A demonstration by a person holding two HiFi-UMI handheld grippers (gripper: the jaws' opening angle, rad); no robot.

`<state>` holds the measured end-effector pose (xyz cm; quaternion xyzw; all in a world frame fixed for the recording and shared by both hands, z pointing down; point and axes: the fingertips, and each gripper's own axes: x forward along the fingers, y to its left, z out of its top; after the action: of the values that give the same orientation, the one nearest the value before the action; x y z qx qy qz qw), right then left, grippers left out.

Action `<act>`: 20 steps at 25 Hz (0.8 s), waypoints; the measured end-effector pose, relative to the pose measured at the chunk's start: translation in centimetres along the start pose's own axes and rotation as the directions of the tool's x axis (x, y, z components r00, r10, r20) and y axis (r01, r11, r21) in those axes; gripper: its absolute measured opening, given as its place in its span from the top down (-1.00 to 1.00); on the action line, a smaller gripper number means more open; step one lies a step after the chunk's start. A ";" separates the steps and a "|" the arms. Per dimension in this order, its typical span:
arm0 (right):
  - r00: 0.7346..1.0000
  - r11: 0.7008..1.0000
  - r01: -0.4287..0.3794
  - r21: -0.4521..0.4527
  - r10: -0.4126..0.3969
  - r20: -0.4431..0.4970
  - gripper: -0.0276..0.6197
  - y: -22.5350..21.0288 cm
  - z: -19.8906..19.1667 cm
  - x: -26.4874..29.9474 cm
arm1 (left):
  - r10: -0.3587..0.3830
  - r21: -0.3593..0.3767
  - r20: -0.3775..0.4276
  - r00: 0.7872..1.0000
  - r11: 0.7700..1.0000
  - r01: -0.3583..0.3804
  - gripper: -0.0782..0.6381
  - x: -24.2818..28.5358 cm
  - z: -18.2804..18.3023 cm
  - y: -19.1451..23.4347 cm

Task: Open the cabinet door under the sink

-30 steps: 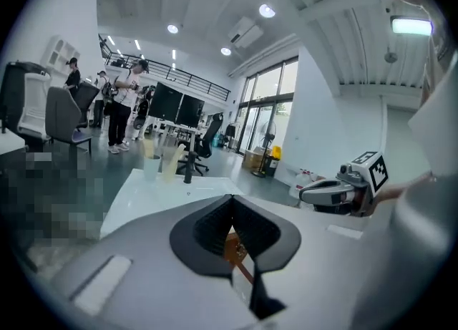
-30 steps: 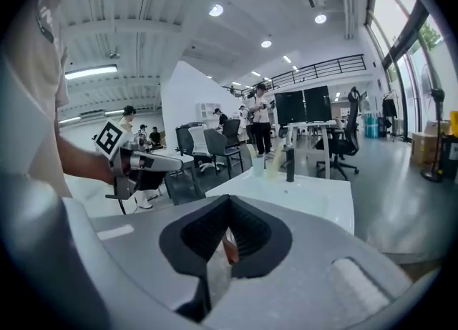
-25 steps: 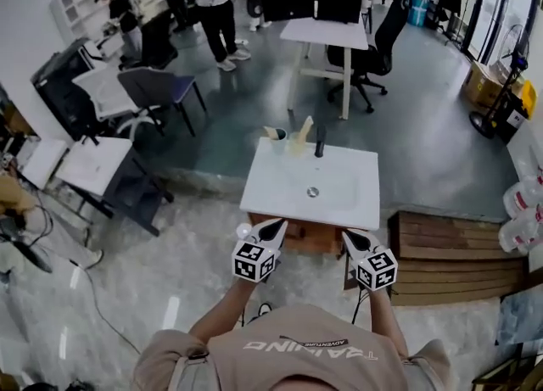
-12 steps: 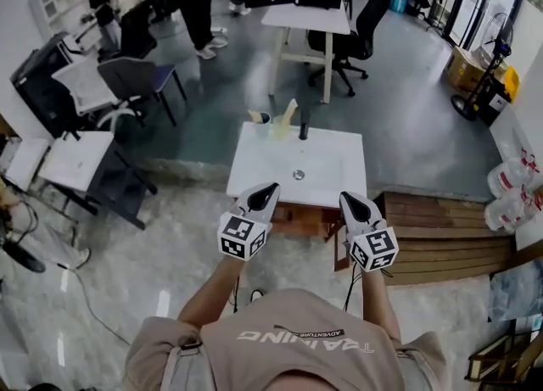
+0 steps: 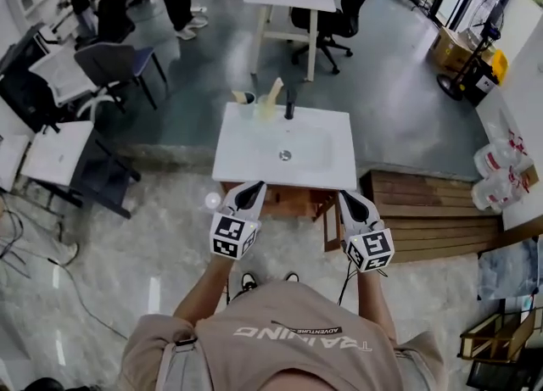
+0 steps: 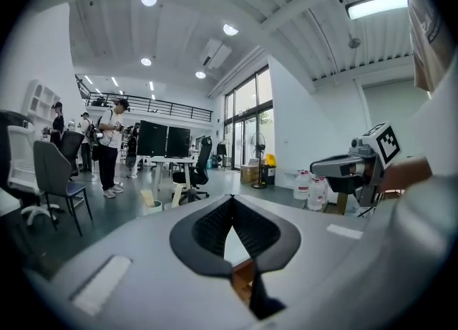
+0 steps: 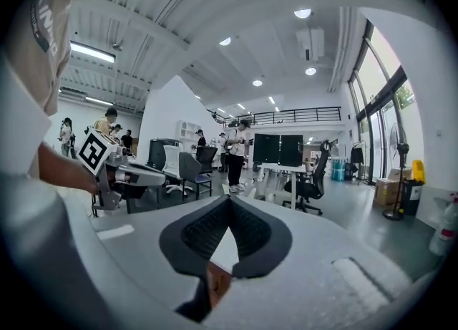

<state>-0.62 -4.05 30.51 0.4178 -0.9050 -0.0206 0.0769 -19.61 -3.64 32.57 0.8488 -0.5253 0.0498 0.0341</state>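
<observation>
We log left tongs (image 5: 254, 187) and right tongs (image 5: 344, 198) pinched together, empty | cabinet (image 5: 293, 203) under sink (image 5: 254, 148) ahead, lower (both about equally near)

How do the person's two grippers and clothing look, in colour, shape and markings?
Both are alike: the left gripper and right gripper have pale grey bodies, black ribbed pads and a cube with black-and-white square markers. The person wears a beige short-sleeved T-shirt with pale print.
</observation>
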 end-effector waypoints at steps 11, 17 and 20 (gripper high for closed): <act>1.000 1.000 0.012 -0.018 -0.011 0.023 0.91 0.7 1.0 -1.6 | 0.014 0.006 0.074 0.997 1.000 -0.014 0.73 -0.4 3.4 -0.3; 1.000 1.000 -0.012 -0.022 0.013 0.015 0.91 2.1 0.6 -1.1 | 0.039 0.017 0.056 0.998 0.999 -0.040 0.73 -1.8 2.7 0.3; 1.000 1.000 -0.015 -0.023 0.015 0.000 0.91 2.3 0.0 -1.2 | 0.065 0.003 0.044 0.997 0.998 -0.065 0.73 -2.8 1.9 0.6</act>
<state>-1.57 -1.61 30.57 0.4102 -0.9078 -0.0307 0.0818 -21.30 -1.68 30.32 0.8322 -0.5530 0.0337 0.0191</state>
